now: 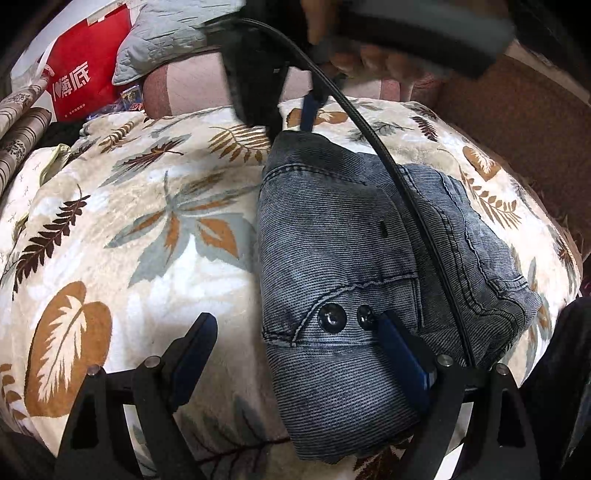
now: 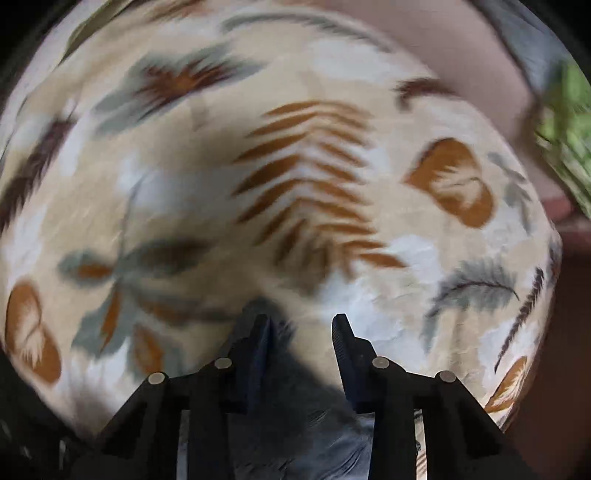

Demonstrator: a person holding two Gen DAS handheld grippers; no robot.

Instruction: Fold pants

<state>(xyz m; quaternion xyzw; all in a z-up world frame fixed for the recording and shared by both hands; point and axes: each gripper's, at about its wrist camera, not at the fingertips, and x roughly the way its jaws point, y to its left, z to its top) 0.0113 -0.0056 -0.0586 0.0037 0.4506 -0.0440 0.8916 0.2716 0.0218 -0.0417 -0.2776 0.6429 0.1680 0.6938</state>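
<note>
Denim, ribbed and faded grey-blue: the pants (image 1: 343, 280) lay folded into a thick oblong bundle on my leaf-print blanket (image 1: 147, 236), right of its middle. Two dark snaps (image 1: 332, 317) sat by a curved pocket seam near the bundle's close end; doubled stitch lines ran down its right flank. The blanket was plush, cream, with brown, rust and grey leaves.

My left tongs (image 1: 295, 328) were spread wide. Their left finger hung over bare blanket; the right finger (image 1: 400, 347), faced with blue, lay against the denim just beside the snaps. Nothing was between them but cloth beneath.

My right tongs (image 1: 312, 110) showed at the bundle's far end in the left view, blurred, a black cable (image 1: 373, 147) trailing from them across the pants. In their own view those tongs (image 2: 301, 325) stood apart, pinching nothing, with dark denim (image 2: 295, 380) low between the fingers and smeared blanket beyond. That view was too blurred to say whether either finger touched the cloth.

Edges: the bundle's left side ran straight and clean; its right side bulged and sagged toward the blanket's rim. Open blanket stretched wide to the left of the pants. Beyond the far edge sat a red bag (image 1: 88, 70) and a grey quilted pillow (image 1: 166, 33); a brown surface (image 1: 517, 122) lay to the right.
</note>
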